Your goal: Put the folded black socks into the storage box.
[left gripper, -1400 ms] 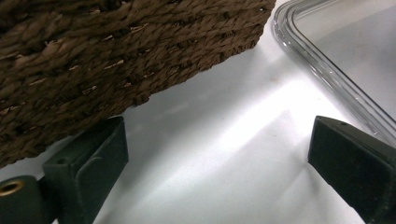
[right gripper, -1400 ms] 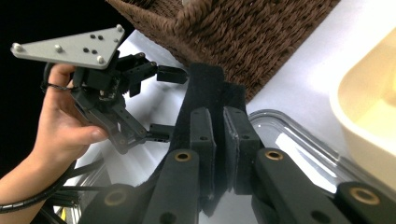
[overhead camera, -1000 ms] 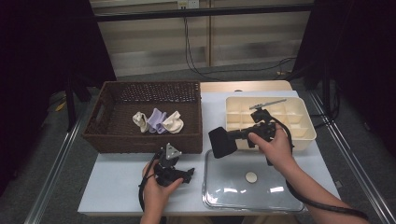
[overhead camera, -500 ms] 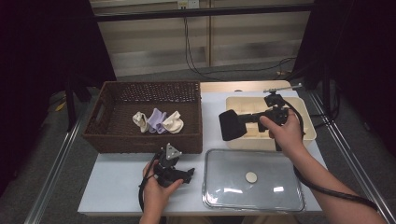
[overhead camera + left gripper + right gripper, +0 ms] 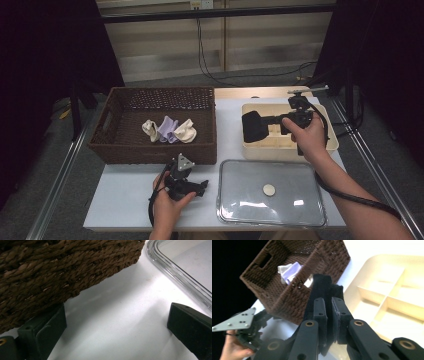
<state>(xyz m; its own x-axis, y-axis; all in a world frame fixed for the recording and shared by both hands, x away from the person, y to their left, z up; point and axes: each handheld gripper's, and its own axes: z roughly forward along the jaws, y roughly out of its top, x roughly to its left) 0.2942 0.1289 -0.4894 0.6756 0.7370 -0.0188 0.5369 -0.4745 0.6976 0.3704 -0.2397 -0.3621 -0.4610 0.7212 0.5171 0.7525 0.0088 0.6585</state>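
Dark brown woven basket (image 5: 125, 145) at the surface's (image 5: 125, 200) far left corner, and inside it a cream sock (image 5: 186, 131), a lilac sock (image 5: 168, 129) and an off-white sock (image 5: 149, 129). The surface itself is plain white. Cream tray (image 5: 327, 145) at the far right, pale dividers inside. Clear lid (image 5: 300, 210) at the near right edge, with a cream knob (image 5: 269, 189). Right claw (image 5: 329, 306) is black, clamped on a black cloth (image 5: 252, 126). Left claw (image 5: 112, 330) is black too, topped by a grey plate (image 5: 185, 162).

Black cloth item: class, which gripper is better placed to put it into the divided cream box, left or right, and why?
Right. The right gripper is shut on the black cloth item above the cream box; the left gripper lies open and empty beside the basket.
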